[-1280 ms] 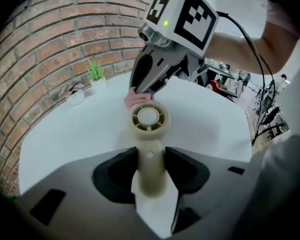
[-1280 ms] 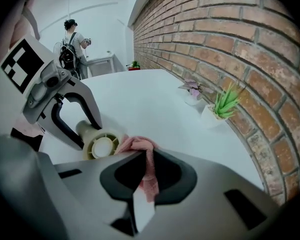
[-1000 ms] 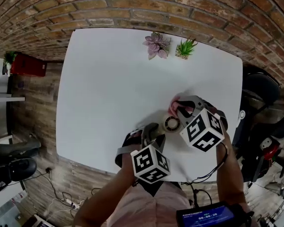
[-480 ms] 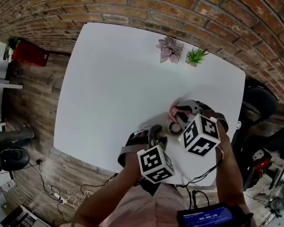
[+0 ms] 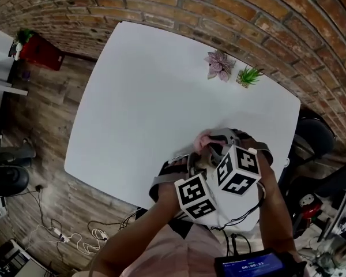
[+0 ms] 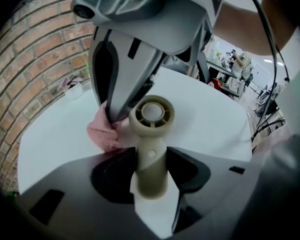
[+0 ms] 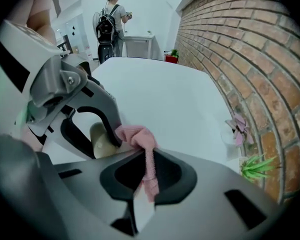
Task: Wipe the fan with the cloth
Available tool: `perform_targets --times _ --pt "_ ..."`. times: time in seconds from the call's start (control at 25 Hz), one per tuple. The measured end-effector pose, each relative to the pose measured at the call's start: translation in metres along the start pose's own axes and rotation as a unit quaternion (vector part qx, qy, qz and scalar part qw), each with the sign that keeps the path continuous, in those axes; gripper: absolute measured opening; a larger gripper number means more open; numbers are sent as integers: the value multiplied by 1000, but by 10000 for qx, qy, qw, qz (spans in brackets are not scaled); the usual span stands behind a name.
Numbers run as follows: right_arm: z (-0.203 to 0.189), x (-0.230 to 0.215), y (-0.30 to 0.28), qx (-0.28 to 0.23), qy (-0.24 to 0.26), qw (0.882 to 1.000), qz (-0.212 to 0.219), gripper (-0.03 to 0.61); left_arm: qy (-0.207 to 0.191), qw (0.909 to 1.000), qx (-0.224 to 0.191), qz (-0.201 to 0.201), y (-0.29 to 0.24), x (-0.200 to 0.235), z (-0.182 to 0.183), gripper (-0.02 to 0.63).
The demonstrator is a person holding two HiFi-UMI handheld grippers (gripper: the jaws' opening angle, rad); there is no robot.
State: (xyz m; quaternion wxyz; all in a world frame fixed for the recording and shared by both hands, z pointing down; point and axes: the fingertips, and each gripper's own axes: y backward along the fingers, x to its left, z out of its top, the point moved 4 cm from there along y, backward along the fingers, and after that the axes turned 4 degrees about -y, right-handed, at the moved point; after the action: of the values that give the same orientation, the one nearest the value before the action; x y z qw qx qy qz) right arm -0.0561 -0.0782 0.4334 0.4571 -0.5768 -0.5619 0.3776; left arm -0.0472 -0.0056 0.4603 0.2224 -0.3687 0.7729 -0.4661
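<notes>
A small beige fan [image 6: 151, 115] stands with its handle between the jaws of my left gripper [image 6: 151, 160]. The pads touch the handle on both sides while the jaws are opening slightly. My right gripper [image 7: 146, 178] is shut on a pink cloth [image 7: 140, 136], whose bunched end hangs out in front and lies against the fan's round head. In the left gripper view the cloth [image 6: 103, 133] sits at the fan's left side under the right gripper's fingertips. In the head view both grippers meet near the table's near edge, the cloth [image 5: 204, 138] shows pink, and the fan is hidden beneath them.
The white table [image 5: 138, 91] stands against a brick wall. Two small potted plants [image 5: 219, 66] [image 5: 249, 75] sit at its far edge. A black chair [image 5: 312, 136] is to the right and a red box [image 5: 40, 52] lies on the floor at far left. A person [image 7: 110, 24] stands far off.
The right gripper has moved left with the cloth and rolled, and now covers the fan's ring in the head view. The left gripper has stayed in place. The head camera has shifted.
</notes>
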Motion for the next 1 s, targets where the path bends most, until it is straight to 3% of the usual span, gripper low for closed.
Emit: perform_targets --times 0.52,0.8,1.0 --pt "14 -14 36 -876 -773 9914 -597 37 594 9977 -110 295 18 8 -34 229" --pt "-4 -3 75 -1369 -1346 9774 -882 37 1120 9935 -195 98 30 3 -57 227" --pt "-30 17 89 -1464 -1651 9709 -932 37 1122 9934 -170 -150 28 -21 -55 222"
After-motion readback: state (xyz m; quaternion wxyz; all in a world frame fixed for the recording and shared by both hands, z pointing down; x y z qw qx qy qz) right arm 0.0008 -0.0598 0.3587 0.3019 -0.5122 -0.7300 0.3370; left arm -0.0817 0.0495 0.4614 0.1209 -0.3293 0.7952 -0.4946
